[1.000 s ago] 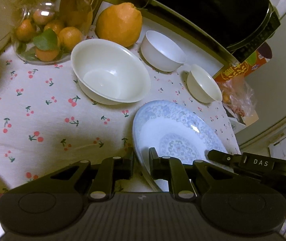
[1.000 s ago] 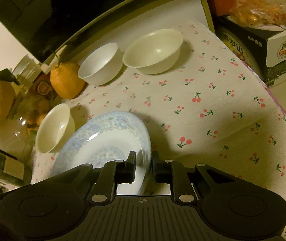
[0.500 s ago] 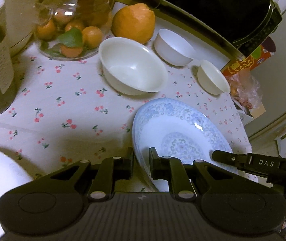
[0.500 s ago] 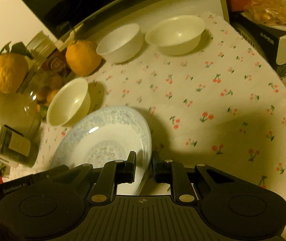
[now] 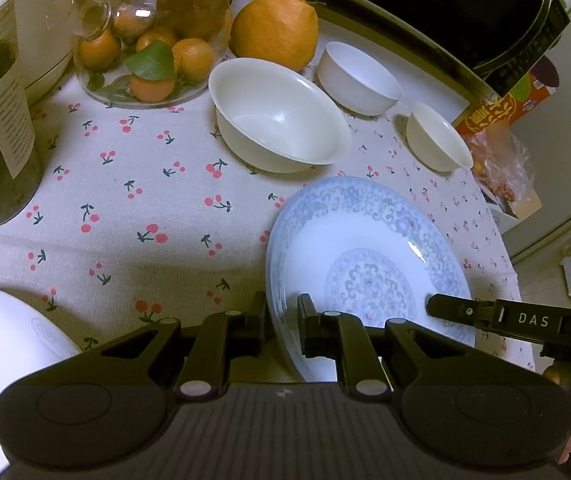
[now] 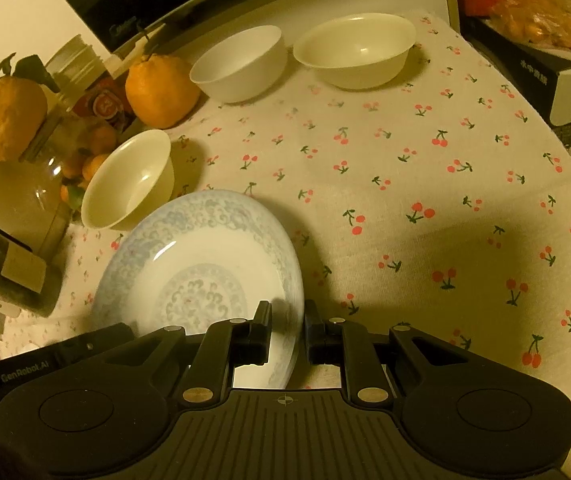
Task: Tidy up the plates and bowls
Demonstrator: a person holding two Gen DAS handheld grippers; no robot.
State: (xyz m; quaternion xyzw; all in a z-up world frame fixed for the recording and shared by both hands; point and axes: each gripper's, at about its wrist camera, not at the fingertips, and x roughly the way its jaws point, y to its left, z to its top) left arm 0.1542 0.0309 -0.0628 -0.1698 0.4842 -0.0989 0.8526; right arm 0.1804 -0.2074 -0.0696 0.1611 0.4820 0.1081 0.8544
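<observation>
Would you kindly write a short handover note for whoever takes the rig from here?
Left tool: shut on the blue-patterned plate, near rim.
Right tool: shut on the same plate's opposite rim.
Large cream bowl, white bowl and small cream bowl stand apart on the cherry cloth.
Done: plate gripped.
Left: place the plate, gather the bowls.
</observation>
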